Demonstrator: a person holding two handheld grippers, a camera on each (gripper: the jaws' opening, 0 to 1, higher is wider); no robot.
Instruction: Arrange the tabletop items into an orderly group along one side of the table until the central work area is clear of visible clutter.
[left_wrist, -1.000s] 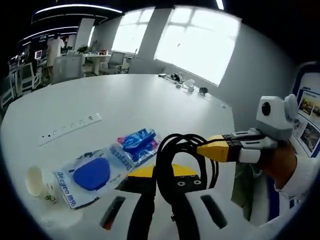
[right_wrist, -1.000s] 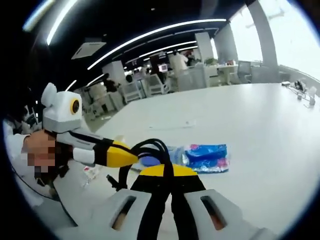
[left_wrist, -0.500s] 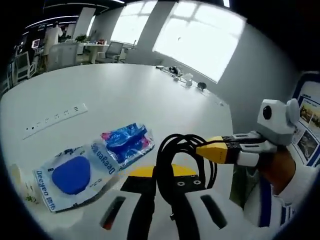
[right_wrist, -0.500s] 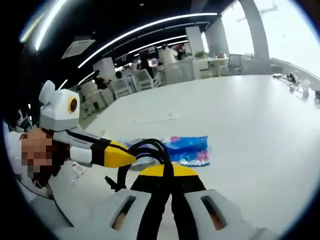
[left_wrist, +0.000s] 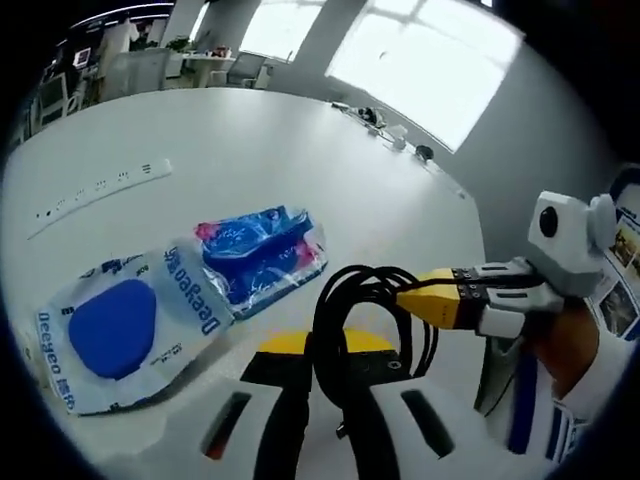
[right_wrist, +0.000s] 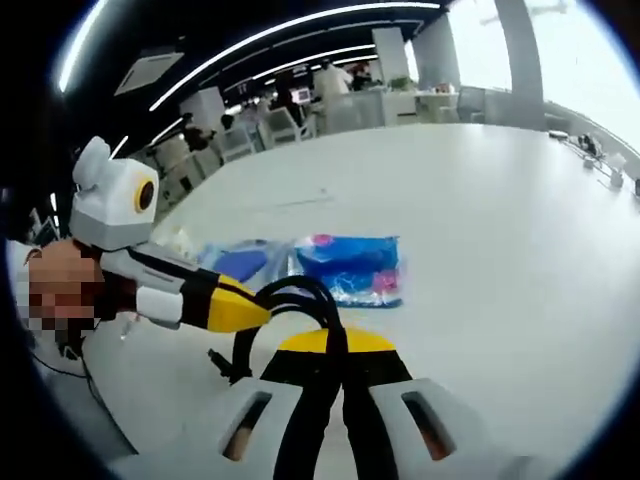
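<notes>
White and broad, the round-edged table (left_wrist: 300, 160) runs back toward bright windows, with office desks and chairs far behind.

From the left gripper view, a black coiled cable (left_wrist: 355, 320) loops up between this view's own jaws, which are closed on the bundle. The right gripper (left_wrist: 408, 296), yellow-tipped and held by a person's hand (left_wrist: 565, 345), comes in from the right and pinches the top of the same loop. On the table beyond lie two clear plastic packets, overlapping or just touching: a larger one with a round blue pad (left_wrist: 115, 325) inside, and a smaller crinkled blue and pink packet (left_wrist: 262, 258). A long white power strip (left_wrist: 95, 188) lies well apart, farther back near the table's edge.

From the right gripper view, the cable (right_wrist: 300, 320) rises between the closed jaws at the bottom. The left gripper (right_wrist: 262, 306) reaches in from the left and nips the loop's crown. The blue and pink packet (right_wrist: 350, 268) lies beyond it on the table (right_wrist: 500, 220), with the blue pad packet (right_wrist: 235, 265) just beside it.

Judging by its look, the cable is light, limp and springy; loose loops may slip free, so taking several strands together mid-bundle seems safest. The packets look thin, slick and crackly, best pinched at a flat sealed edge. The strip looks rigid and wants a grip across its narrow width.
</notes>
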